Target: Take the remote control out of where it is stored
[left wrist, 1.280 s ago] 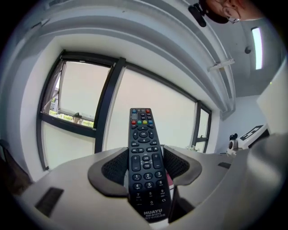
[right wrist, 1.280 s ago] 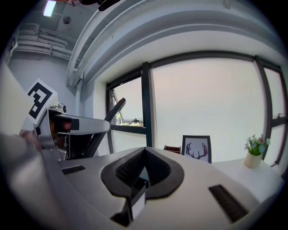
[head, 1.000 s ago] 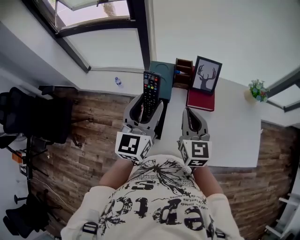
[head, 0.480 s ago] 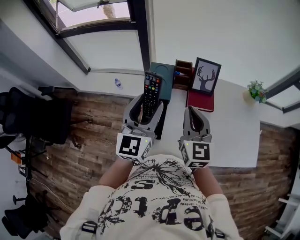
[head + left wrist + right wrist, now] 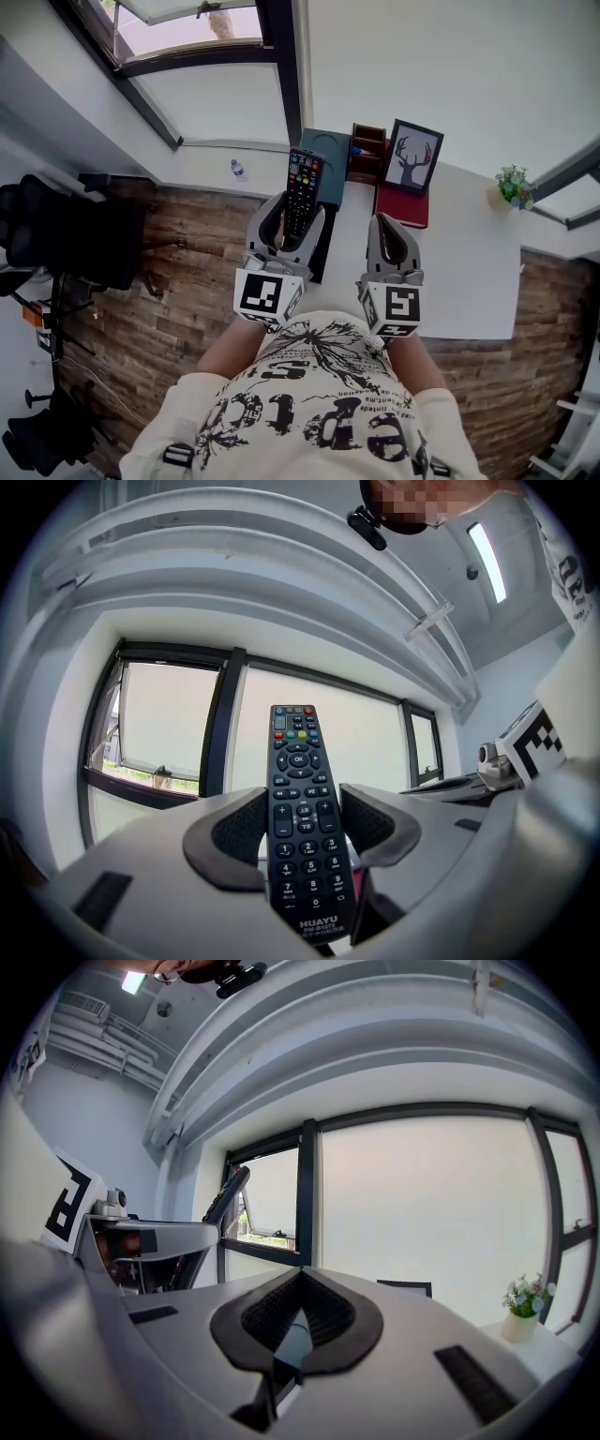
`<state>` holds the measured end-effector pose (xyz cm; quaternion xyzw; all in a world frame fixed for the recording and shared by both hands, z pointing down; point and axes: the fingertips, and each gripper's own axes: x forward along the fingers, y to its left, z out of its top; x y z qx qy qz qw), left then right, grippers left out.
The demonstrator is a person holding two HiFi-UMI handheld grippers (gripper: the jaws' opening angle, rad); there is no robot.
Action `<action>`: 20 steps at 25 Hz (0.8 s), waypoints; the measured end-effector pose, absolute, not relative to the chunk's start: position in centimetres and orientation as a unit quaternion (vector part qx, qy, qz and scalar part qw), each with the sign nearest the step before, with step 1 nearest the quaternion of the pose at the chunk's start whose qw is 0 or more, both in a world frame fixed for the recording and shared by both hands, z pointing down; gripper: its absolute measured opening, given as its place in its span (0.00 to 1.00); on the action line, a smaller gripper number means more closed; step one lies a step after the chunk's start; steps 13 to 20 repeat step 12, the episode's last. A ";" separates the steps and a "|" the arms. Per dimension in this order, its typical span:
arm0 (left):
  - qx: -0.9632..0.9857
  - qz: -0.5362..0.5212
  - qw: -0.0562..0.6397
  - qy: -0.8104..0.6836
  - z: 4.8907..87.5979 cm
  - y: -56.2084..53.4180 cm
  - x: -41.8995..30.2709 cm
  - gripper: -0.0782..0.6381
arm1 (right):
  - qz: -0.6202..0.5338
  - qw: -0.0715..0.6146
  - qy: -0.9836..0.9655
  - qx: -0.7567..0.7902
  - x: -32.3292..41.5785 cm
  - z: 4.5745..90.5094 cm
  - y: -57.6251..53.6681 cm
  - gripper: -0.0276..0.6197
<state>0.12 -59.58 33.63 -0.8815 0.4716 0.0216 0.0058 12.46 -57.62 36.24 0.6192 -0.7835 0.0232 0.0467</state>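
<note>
While your left claw point(image 5: 302, 829) clamps remote control point(image 5: 300, 799) aloft, seemingly clear of teal holder point(image 5: 336, 159), right claw point(image 5: 298, 1321) pinched together, empty; extraction looks essentially done.

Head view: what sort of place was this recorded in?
Probably an office or study: a white desk with a framed deer picture, a black office chair on the wood-plank floor, and large windows.

Head view from above, steeply down at the white table point(image 5: 469, 272), each gripper view close behind its jaws, both facing the same window point(image 5: 375, 752).
</note>
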 end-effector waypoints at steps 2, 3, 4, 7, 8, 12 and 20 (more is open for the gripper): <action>-0.881 0.022 0.005 0.473 33.7 -59.6 0.2 0.46 | 0.024 0.048 -0.783 0.620 12.6 36.4 -57.7 0.05; -0.880 0.022 0.004 0.474 33.8 -59.6 0.2 0.46 | 0.024 0.049 -0.782 0.621 12.7 36.5 -57.7 0.04; -0.880 0.022 0.003 0.474 33.8 -59.6 0.2 0.46 | 0.025 0.052 -0.781 0.621 12.7 36.5 -57.7 0.05; -0.879 0.021 0.003 0.476 33.8 -59.6 0.1 0.46 | 0.026 0.055 -0.782 0.621 12.6 36.7 -57.6 0.05; -0.878 0.021 0.003 0.477 33.8 -59.7 0.1 0.46 | 0.026 0.055 -0.782 0.621 12.6 36.7 -57.7 0.05; -0.877 0.021 0.004 0.481 33.8 -60.4 0.0 0.46 | 0.024 0.051 -0.783 0.619 12.5 36.5 -58.2 0.05; -0.877 0.021 0.004 0.481 33.8 -60.4 0.0 0.46 | 0.024 0.051 -0.783 0.619 12.5 36.5 -58.2 0.05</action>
